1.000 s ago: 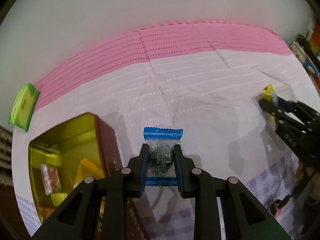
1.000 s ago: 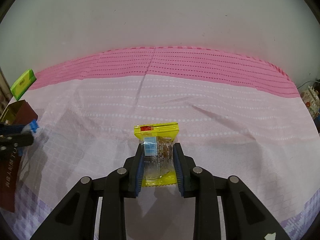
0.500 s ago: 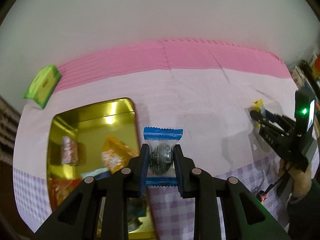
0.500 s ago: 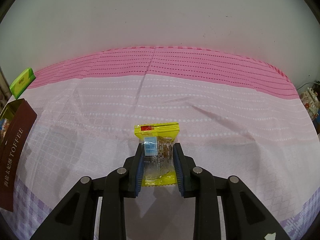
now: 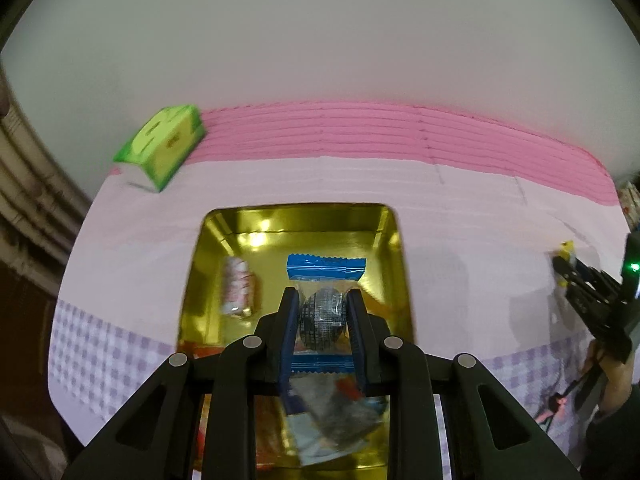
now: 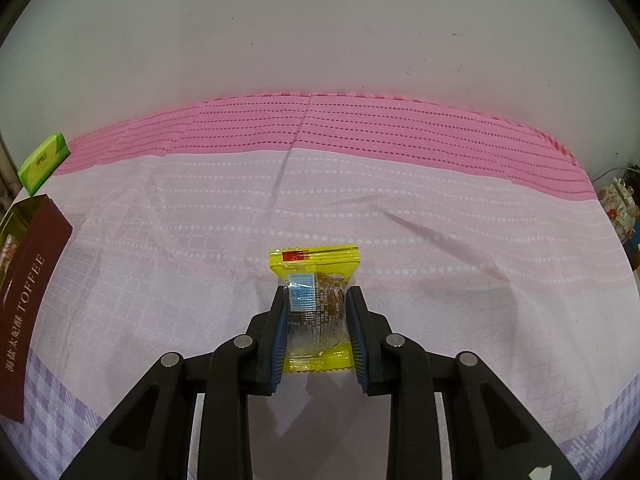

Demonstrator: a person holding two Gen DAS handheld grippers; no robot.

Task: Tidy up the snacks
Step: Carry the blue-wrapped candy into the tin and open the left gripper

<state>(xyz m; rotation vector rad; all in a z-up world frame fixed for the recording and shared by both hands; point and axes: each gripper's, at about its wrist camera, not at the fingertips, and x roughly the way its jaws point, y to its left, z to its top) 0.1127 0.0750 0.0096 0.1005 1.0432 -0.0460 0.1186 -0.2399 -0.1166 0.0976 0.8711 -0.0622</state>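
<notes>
Crinkly plastic makes the blue-wrapped snack (image 5: 325, 312) light and slippery, so the left claw (image 5: 323, 320) pinches its firm round middle, above the gold tin (image 5: 390, 248). Right claw (image 6: 318, 320) likewise clamps the yellow-wrapped snack (image 6: 314, 276) mid-body.

Pink-and-lilac patterned cloth (image 6: 440, 216) covers tabletop, bright pink striped band along far edge, lilac checks along near edge. Plain white wall (image 6: 320, 32) rises behind cloth. Small green cardboard box (image 5: 166, 142) lies at cloth's far left corner, tilted.
</notes>
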